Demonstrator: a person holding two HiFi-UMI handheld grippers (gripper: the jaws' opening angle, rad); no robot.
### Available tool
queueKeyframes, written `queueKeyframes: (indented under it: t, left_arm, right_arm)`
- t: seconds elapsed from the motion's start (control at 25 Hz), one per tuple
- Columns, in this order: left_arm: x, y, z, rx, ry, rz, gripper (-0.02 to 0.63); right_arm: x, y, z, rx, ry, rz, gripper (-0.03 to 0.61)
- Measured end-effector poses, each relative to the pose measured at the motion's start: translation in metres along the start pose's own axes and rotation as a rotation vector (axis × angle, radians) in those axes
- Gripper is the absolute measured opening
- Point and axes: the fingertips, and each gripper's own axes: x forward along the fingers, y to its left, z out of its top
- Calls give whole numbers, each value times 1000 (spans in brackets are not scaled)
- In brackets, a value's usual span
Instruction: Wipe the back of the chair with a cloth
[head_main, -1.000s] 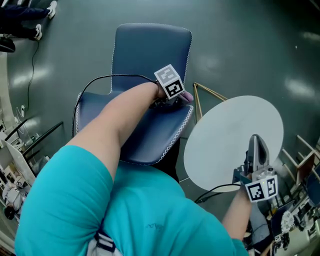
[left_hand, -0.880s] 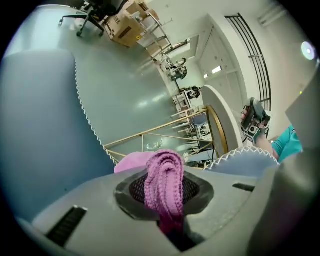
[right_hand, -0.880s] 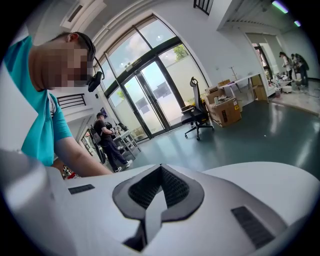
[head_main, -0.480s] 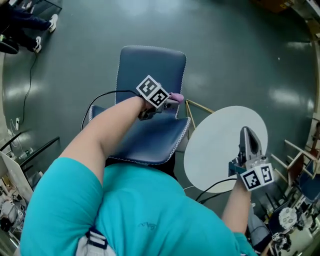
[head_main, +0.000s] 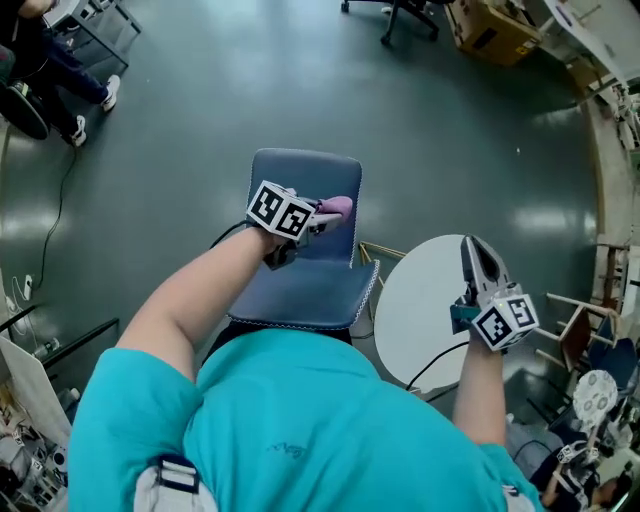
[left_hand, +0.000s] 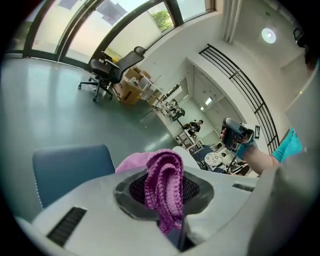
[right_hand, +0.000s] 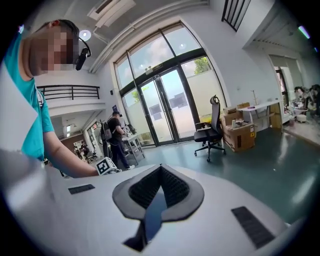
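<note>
**Up the chair (head_main: 305, 168) back with a cloth (head_main: 338, 207)**

Risen since a second ago from the joint of seat and backrest to the right half of the backrest, as seen from the head: left gripper (head_main: 322, 212), jaws pinched on the purple knitted cloth, a fold bulging out past the tips. From that gripper's own camera, blue backrest low at the left, just beyond the cloth; no telling whether the two touch. Well apart to the right, and likewise carried forward since then: right gripper (head_main: 472, 250), jaws pressed together with nothing between them, held above a round white table (head_main: 420, 300) standing just beside the seat. Behind both grippers, bare forearms and a teal shirt (head_main: 290, 420). Farther out, grey-green floor (head_main: 200, 100) on all sides, with a black office chair (right_hand: 212, 131) and cardboard boxes (right_hand: 239, 131) near tall glass doors (right_hand: 165, 112) in the right gripper view.
</note>
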Motion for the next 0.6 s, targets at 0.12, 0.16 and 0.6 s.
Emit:
queueKeyframes:
  t: [0.12,0.16,0.6]
  left_arm:
    - [-42,-10,13,29,-70,21,58]
    - [-57,-14,14,37,-92,28,58]
    - [-257,-71,5,139,-323,74,58]
  right_arm:
    - [9,30,17,-44,-11,15,-9]
    - [10,41,19,-55,-9,19,-9]
    - [35,196,37,-147,0,39,-9]
